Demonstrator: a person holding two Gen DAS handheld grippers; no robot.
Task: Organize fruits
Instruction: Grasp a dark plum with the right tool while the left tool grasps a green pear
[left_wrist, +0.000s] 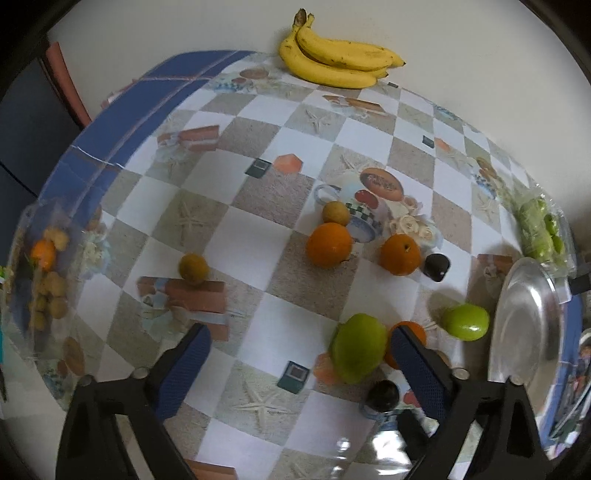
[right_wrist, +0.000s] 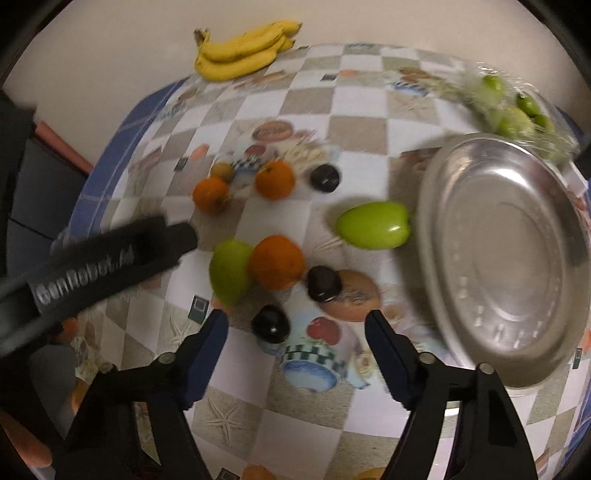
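Note:
Loose fruit lies on a checkered tablecloth. In the left wrist view my left gripper (left_wrist: 299, 343) is open and empty above the cloth, with a green fruit (left_wrist: 358, 347), an orange (left_wrist: 408, 343) and a dark plum (left_wrist: 384, 395) near its right finger. Two oranges (left_wrist: 328, 244) (left_wrist: 400, 254), another green fruit (left_wrist: 466, 321) and small brownish fruits (left_wrist: 194, 267) lie farther off. In the right wrist view my right gripper (right_wrist: 297, 325) is open and empty just above a dark plum (right_wrist: 270, 324). A second plum (right_wrist: 324, 283), an orange (right_wrist: 277, 262) and green fruits (right_wrist: 231, 269) (right_wrist: 373, 225) lie beyond it.
A steel plate (right_wrist: 506, 258) stands at the right, also in the left wrist view (left_wrist: 528, 321). Bananas (left_wrist: 332, 55) lie at the far edge by the wall. A clear container of green fruit (right_wrist: 509, 107) sits behind the plate. A clear container of brownish fruit (left_wrist: 48, 273) is at the left. The left gripper's body (right_wrist: 99, 266) crosses the right wrist view.

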